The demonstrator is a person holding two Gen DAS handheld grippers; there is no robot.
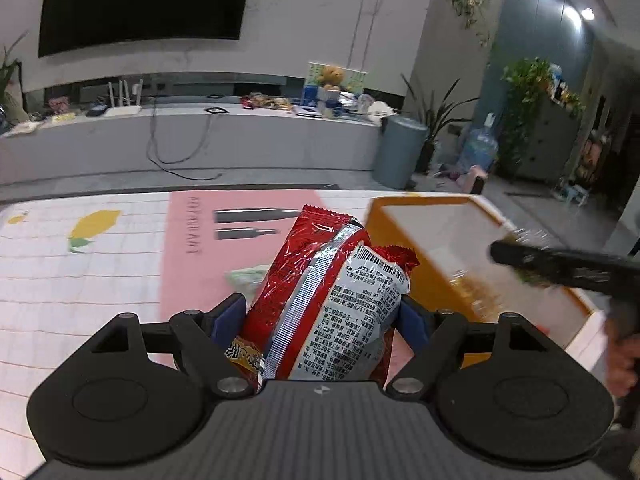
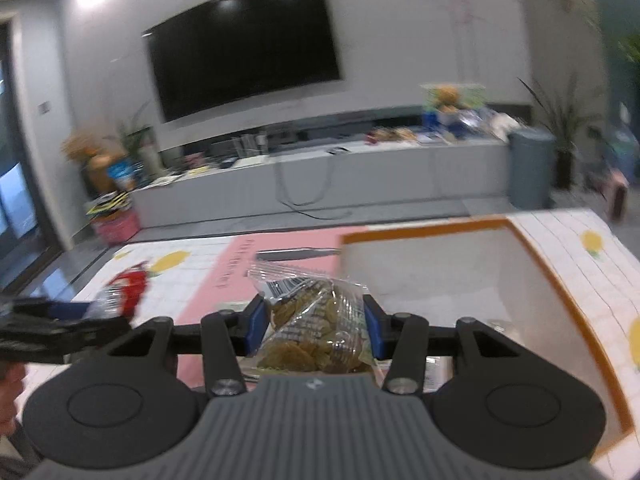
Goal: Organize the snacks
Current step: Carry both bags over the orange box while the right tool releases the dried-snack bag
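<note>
Red crinkly foil snack bag (image 1: pixel 320 300) with the white printed back panel is what the left gripper (image 1: pixel 322 316) has clamped between its blue pads, seam side up, lifted off the lemon-print tablecloth (image 1: pixel 80 280). From the left wrist camera, the orange-rimmed white box (image 1: pixel 432 240) sits just ahead and to the right, so I'd guess the bag is held up like that to carry it over the rim. A small greenish packet (image 1: pixel 248 274) lies on the pink placemat (image 1: pixel 192 264) behind the bag. The right tool shows as a dark blurry bar over the box.

From the right wrist camera, the right gripper (image 2: pixel 314 326) is squeezed onto a clear plastic packet of brownish-green snack pieces (image 2: pixel 316 320), jaws narrowed to the packet's width. It hangs beside the box's near-left part, looks like it's next to go in. Inside of the box is mostly hidden, can't tell what's in there.
</note>
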